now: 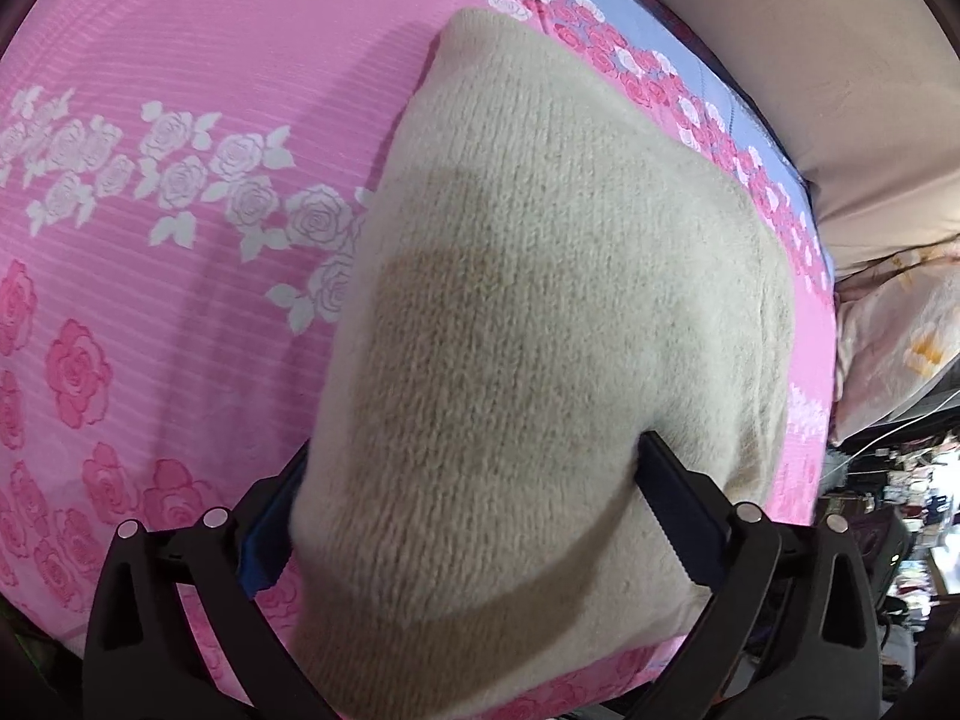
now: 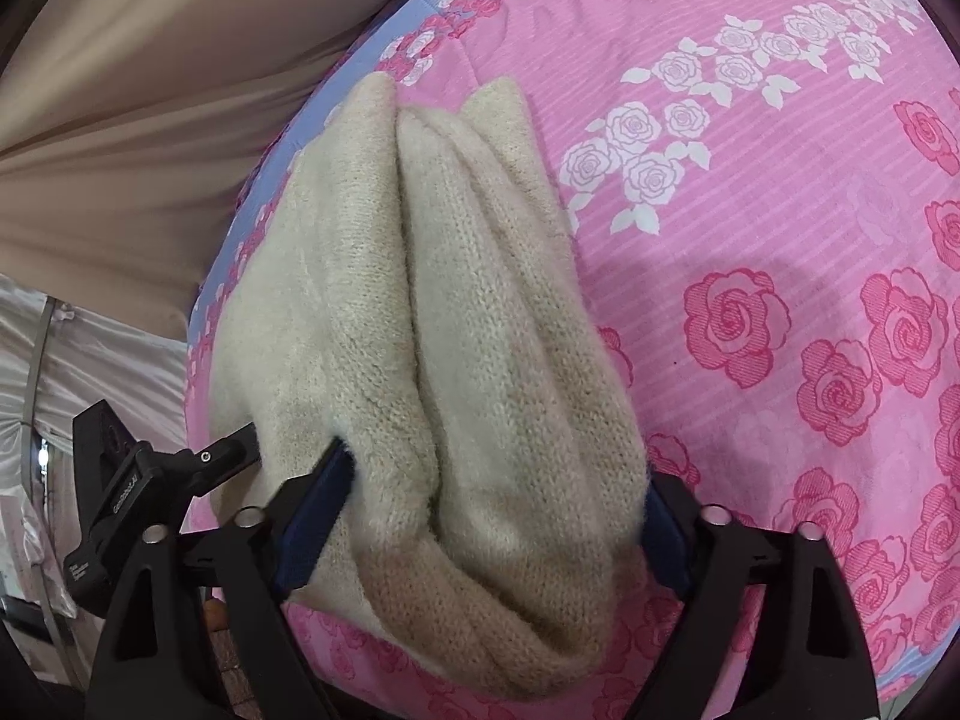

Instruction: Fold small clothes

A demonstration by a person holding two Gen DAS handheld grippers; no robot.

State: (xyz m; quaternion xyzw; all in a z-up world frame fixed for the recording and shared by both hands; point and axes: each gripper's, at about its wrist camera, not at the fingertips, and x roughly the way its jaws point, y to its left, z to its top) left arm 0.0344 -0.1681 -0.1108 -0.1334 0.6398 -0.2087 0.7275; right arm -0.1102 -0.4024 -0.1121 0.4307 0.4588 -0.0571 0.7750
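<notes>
A cream knitted garment lies folded on the pink rose-patterned bedsheet. My left gripper has its jaws wide apart on either side of the near end of the knit; the cloth bulges between and over the fingers. In the right wrist view the same garment shows as thick folded layers, and my right gripper straddles its near end with jaws apart. The left gripper's tip pokes at the knit's left edge. Whether the pads pinch the cloth is hidden.
The sheet has a blue border along the bed's edge. A beige wall or headboard rises beyond it. A pale pillow and cluttered shelves lie off the bed's side. White fabric hangs beside the bed.
</notes>
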